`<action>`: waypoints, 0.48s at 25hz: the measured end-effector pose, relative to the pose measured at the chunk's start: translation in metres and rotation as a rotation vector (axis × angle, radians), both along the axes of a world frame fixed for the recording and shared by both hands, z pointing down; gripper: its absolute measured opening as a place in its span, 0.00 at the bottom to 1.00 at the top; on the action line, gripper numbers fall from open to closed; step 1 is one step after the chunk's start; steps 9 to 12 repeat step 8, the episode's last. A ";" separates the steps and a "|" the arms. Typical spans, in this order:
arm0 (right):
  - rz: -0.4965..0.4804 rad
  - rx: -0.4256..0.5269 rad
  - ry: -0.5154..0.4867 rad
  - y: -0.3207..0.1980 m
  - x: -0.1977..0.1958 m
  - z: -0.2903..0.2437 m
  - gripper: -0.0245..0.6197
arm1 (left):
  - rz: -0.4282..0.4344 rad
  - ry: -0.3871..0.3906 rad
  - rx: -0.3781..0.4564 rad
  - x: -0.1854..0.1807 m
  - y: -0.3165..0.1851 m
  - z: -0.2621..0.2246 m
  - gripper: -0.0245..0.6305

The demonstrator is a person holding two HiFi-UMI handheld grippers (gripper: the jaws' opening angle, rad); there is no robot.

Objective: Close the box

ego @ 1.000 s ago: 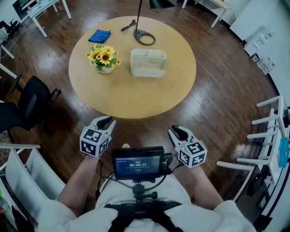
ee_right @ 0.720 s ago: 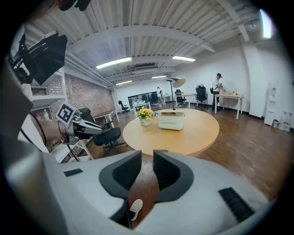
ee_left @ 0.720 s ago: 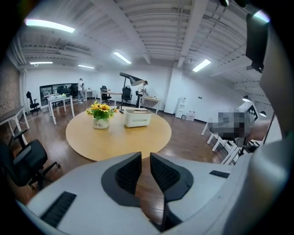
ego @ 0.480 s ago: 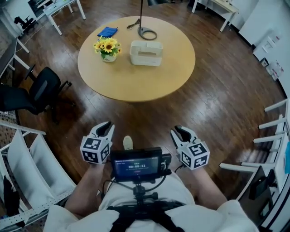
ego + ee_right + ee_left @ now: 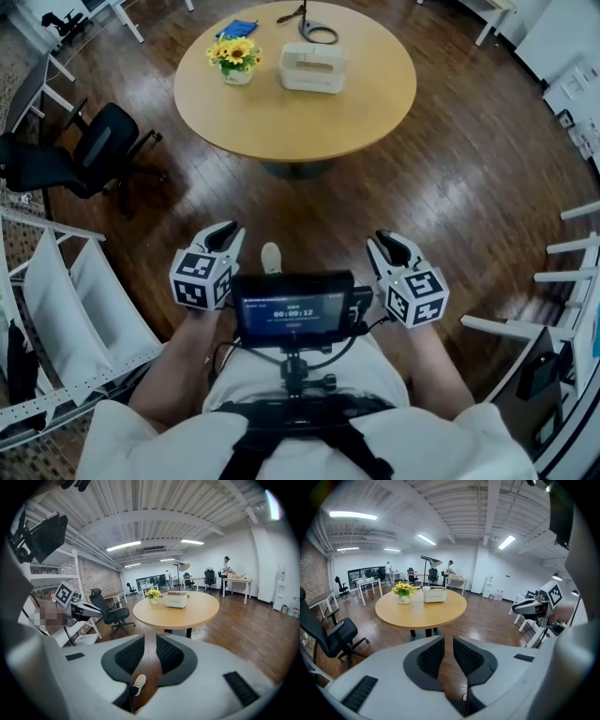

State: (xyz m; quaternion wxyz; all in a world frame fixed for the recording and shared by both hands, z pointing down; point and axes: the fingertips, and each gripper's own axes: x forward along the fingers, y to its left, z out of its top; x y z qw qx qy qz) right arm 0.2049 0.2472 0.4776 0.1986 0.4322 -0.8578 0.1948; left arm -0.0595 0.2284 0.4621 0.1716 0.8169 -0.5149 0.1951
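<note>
Well short of the round table [image 5: 309, 117], the left gripper [image 5: 225, 234] hangs with jaws slightly parted on nothing. On the table's far side, right of the sunflowers [image 5: 236, 56], sits the white box [image 5: 312, 68], its closing apparently not begun. The right gripper [image 5: 387, 242], equally short of the table, gapes empty. A chest screen [image 5: 293, 309] seems to read 00:00:12.
</note>
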 end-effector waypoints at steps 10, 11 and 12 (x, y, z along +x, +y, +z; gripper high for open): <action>0.012 -0.022 -0.006 0.023 -0.001 0.007 0.17 | 0.004 -0.002 -0.007 -0.002 0.014 0.004 0.13; 0.012 -0.022 -0.006 0.023 -0.001 0.007 0.17 | 0.004 -0.002 -0.007 -0.002 0.014 0.004 0.13; 0.012 -0.022 -0.006 0.023 -0.001 0.007 0.17 | 0.004 -0.002 -0.007 -0.002 0.014 0.004 0.13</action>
